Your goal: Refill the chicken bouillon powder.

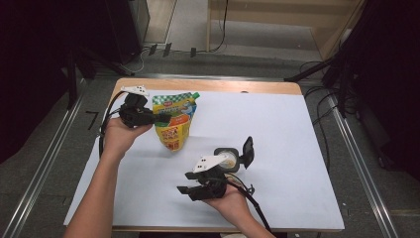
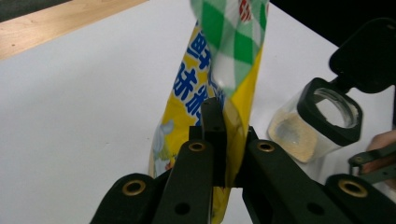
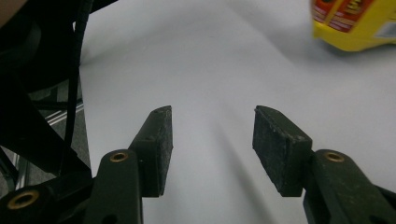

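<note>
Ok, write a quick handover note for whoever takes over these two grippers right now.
Left gripper: shut on the edge of the yellow plastic refill pouch with the green checked top, held up toward the table's far left.
Right gripper: open, holding nothing, over the white table sheet.
Clear glass jar with a black flip lid: lid open, pale powder at the bottom, standing beside the right gripper.
Done: pouch gripped, jar opened.
Left: probably refilling the jar from the pouch.

A wooden table (image 1: 208,85) stands in the middle of the room, most of its top covered by a white sheet (image 1: 277,148). Grey floor (image 1: 44,163) surrounds it, with metal rails (image 1: 356,163) along the left and right. Black cables (image 1: 317,91) trail at the far side. A pale wooden frame (image 1: 277,22) stands far right; dark equipment (image 1: 34,59) fills the far left.
</note>
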Demonstrator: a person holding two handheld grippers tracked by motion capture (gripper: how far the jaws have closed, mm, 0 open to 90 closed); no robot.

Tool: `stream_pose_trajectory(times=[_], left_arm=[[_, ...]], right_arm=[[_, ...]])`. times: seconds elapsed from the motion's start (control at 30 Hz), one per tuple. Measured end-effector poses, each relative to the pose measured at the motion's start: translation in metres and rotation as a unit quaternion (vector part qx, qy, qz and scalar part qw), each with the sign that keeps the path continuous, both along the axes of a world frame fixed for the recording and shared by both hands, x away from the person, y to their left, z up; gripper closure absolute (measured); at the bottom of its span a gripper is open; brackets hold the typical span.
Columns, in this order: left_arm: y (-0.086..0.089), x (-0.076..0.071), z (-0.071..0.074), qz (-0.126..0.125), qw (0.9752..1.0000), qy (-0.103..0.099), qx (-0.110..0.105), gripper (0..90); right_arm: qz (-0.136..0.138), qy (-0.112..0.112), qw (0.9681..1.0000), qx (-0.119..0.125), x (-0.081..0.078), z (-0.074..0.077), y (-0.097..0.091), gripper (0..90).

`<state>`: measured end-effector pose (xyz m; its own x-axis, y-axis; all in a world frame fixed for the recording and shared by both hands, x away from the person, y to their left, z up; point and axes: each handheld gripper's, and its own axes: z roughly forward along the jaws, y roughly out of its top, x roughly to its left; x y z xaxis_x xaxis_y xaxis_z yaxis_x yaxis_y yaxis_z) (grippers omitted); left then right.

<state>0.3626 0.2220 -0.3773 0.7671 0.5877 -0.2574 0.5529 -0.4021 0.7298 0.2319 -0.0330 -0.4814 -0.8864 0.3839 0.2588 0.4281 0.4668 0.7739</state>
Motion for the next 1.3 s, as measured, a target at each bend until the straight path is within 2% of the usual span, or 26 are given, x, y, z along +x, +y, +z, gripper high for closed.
stream_pose_trajectory(times=[0.1,0.2,0.4,0.57,0.73,0.93,1.03,1.23,1.3], left_arm=[[0.000,-0.005,0.007,-0.003,1.0000,0.001,0.001,90.0],[0.001,-0.011,0.014,-0.001,0.9999,0.007,-0.010,90.0],[0.004,-0.023,0.025,0.002,0.9998,0.007,-0.017,90.0],[0.008,-0.032,0.031,0.007,0.9997,0.011,-0.021,90.0],[0.011,-0.040,0.034,0.008,0.9996,0.017,-0.021,90.0],[0.011,-0.047,0.038,0.004,0.9996,0.023,-0.018,90.0],[0.011,-0.051,0.041,0.001,0.9994,0.026,-0.023,90.0],[0.015,-0.059,0.045,0.001,0.9994,0.027,-0.023,90.0],[0.017,-0.061,0.045,0.002,0.9993,0.030,-0.024,90.0]], right_arm=[[0.002,-0.003,1.0000,-0.002,-0.001,-0.001,0.002,49.4],[0.003,-0.005,1.0000,-0.004,-0.002,-0.003,0.003,49.5],[0.002,-0.007,1.0000,-0.004,-0.002,-0.005,0.004,49.4],[0.006,-0.020,0.9998,-0.006,-0.001,-0.007,0.007,48.4],[0.004,-0.013,0.9999,-0.003,0.001,-0.011,0.017,48.5],[0.006,-0.024,0.9997,-0.004,0.003,-0.016,0.033,49.1],[-0.001,-0.031,0.9995,-0.002,0.006,-0.021,0.041,49.7],[-0.041,-0.011,0.9991,0.006,0.016,-0.028,0.049,50.8],[-0.051,-0.013,0.9986,0.006,0.019,-0.030,0.050,51.7]])
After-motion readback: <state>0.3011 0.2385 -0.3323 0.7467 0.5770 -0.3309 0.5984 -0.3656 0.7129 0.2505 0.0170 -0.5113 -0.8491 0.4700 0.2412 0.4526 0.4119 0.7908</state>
